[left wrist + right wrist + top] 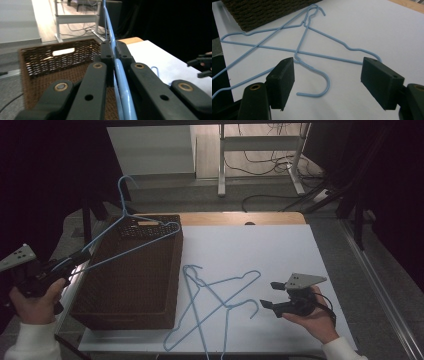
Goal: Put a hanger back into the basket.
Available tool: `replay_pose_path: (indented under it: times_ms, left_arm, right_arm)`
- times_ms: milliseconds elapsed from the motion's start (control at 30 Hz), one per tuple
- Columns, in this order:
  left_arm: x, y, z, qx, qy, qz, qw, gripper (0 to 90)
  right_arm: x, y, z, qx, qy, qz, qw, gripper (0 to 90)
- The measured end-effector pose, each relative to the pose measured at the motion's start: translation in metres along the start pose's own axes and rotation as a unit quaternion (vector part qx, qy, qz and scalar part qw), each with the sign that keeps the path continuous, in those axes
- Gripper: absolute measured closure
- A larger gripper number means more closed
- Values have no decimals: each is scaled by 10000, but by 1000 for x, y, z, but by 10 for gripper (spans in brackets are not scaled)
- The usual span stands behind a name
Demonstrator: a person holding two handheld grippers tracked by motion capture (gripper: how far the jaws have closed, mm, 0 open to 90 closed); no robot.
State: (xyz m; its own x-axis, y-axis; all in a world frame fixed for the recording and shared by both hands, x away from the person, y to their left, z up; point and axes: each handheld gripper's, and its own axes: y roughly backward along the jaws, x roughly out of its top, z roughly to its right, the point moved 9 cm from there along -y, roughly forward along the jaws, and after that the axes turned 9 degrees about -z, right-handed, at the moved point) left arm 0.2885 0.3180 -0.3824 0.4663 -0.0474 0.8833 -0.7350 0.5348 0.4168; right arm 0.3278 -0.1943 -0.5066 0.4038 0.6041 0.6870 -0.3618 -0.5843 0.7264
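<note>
My left gripper (pixel 84 255) is shut on the lower corner of a blue wire hanger (pixel 122 202). It holds the hanger slanted above a brown wicker basket (pixel 125 317), hook pointing up and away. In the left gripper view the jaws (pixel 113 46) close on the blue wire (pixel 122 92), with the basket (pixel 37 75) beneath. A tangle of blue hangers (pixel 227 307) lies on the white table top (pixel 270 245) to the right of the basket. My right gripper (pixel 270 295) stands open just right of them. In the right gripper view (pixel 329 72) a hanger hook (pixel 327 79) lies between and below the jaws, untouched.
The basket sits at the table's left edge. A strip of wooden table (pixel 240 218) shows behind the white top. Beyond it stand a metal desk frame (pixel 260 150) and floor cables (pixel 265 165). Bare white table lies at the back right.
</note>
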Motion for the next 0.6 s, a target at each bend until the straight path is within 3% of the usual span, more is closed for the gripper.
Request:
replay_pose_path:
  times_ms: [100, 300, 467, 600]
  left_arm:
    - [-2, 2, -10, 132, 102, 69, 9998, 877]
    - [-12, -11, -17, 100, 225, -81, 9997, 878]
    - [-24, -34, -21, 66, 323, -430, 9985, 877]
    - [-39, -55, -26, 72, 399, -863, 9954, 877]
  right_arm:
    - [-1, -2, 0, 9, 12, -41, 10000, 272]
    - [-4, -7, -3, 44, 66, -148, 9999, 271]
    - [-6, -9, -4, 40, 110, -224, 9997, 271]
    - [-6, -10, -5, 39, 145, -249, 9996, 271]
